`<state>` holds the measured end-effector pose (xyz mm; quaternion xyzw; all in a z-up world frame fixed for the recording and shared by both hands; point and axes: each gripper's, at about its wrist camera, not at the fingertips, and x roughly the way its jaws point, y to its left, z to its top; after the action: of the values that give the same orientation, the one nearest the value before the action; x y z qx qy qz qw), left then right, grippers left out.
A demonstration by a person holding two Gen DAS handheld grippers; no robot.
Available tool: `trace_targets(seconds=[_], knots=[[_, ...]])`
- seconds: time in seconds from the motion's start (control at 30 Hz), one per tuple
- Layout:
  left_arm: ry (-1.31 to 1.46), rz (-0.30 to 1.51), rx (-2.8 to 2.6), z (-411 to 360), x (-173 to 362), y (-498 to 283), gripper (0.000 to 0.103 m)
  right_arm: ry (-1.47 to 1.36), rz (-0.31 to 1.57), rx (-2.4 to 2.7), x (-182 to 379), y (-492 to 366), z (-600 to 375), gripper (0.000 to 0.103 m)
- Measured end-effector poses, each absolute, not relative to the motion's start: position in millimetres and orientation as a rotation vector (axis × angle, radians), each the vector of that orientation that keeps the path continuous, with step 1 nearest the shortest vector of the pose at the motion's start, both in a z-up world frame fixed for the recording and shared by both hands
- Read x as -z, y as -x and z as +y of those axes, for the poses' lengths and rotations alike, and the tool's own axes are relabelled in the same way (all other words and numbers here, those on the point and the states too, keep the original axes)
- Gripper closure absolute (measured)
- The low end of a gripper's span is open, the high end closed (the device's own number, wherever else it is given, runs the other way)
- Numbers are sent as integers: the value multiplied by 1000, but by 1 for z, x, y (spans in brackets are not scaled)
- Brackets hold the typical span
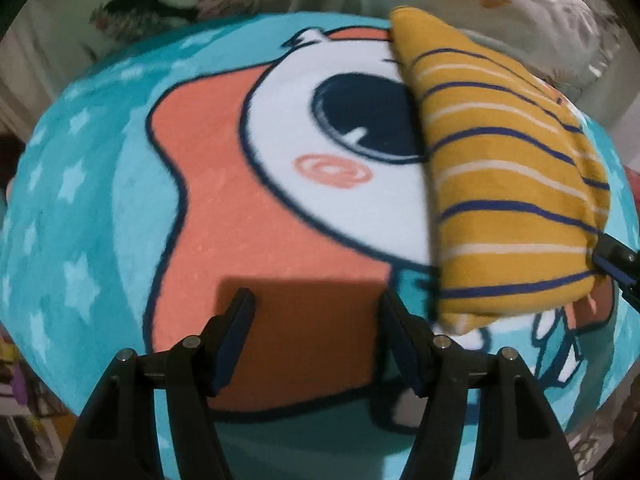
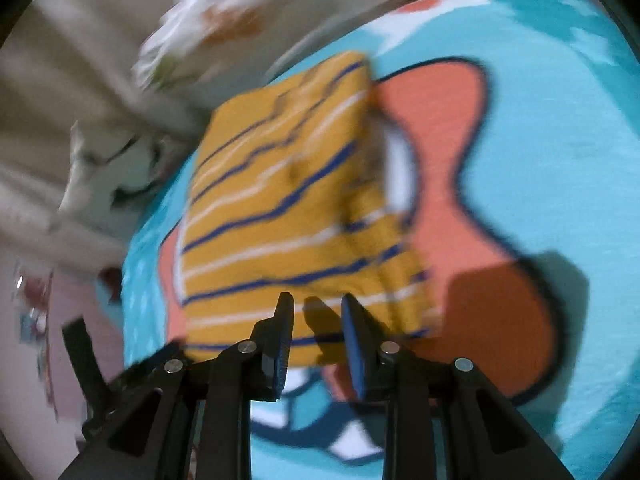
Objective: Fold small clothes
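Note:
A folded mustard-yellow garment [image 1: 508, 184] with navy and white stripes lies on a turquoise cartoon blanket [image 1: 100, 200], toward its right side. My left gripper [image 1: 316, 300] hovers open over the blanket's orange patch, left of the garment's near corner, with nothing between its fingers. In the right wrist view the same garment [image 2: 280, 208] lies just beyond my right gripper [image 2: 317, 300]. Its jaws stand a narrow gap apart above the garment's near edge, and they cast a shadow on the cloth. The right gripper's tip [image 1: 616, 270] shows at the garment's right edge.
The blanket [image 2: 540, 140] covers a raised rounded surface. Pale floral bedding [image 1: 520, 4] lies bunched behind it. A pinkish surface with small items [image 2: 36, 312] sits off the blanket's left edge in the right wrist view.

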<state>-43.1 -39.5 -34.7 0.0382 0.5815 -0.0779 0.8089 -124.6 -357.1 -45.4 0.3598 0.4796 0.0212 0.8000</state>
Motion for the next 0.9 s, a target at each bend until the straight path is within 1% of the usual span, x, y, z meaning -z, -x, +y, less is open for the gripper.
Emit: trace_targets(seconds=[0.1,0.17,0.27,0.37,0.43,0.5,0.53,0.57,0.6,0.67,0.7,0.77,0.83,0.9], knots=[[-58,1235,198,-31,27,48,39,-735,1009,-17,34,138,-360,78],[-33,1234,228,-27,22,52,39,-664,998,5,23,146,-353,75],[-24,1223,271,-24,13,64,39,-617,1000,22,15,157,-344,75],[-23,1181,279,-23,1,79,39,-545,1004,28,12,159,-329,74],[-29,1117,266,-24,-15,86,39,-523,1013,29,14,157,-320,74],[-50,1041,216,-23,-32,91,35,-517,1013,34,13,156,-314,74],[-57,1009,200,-22,-39,92,28,-508,1010,37,11,157,-311,74],[-66,954,181,-19,-51,98,24,-491,1007,44,8,158,-307,71],[-74,904,166,-16,-63,104,22,-478,1007,51,7,159,-304,70],[-67,815,148,-11,-82,112,16,-463,1007,62,4,164,-299,66],[-56,784,144,-7,-90,117,14,-460,1011,69,4,166,-297,66],[-36,729,133,-1,-104,125,6,-457,1016,84,4,172,-294,65],[-24,689,137,4,-116,135,3,-455,1019,98,4,180,-291,64],[-38,687,172,3,-122,143,0,-446,1017,107,3,188,-287,63]])
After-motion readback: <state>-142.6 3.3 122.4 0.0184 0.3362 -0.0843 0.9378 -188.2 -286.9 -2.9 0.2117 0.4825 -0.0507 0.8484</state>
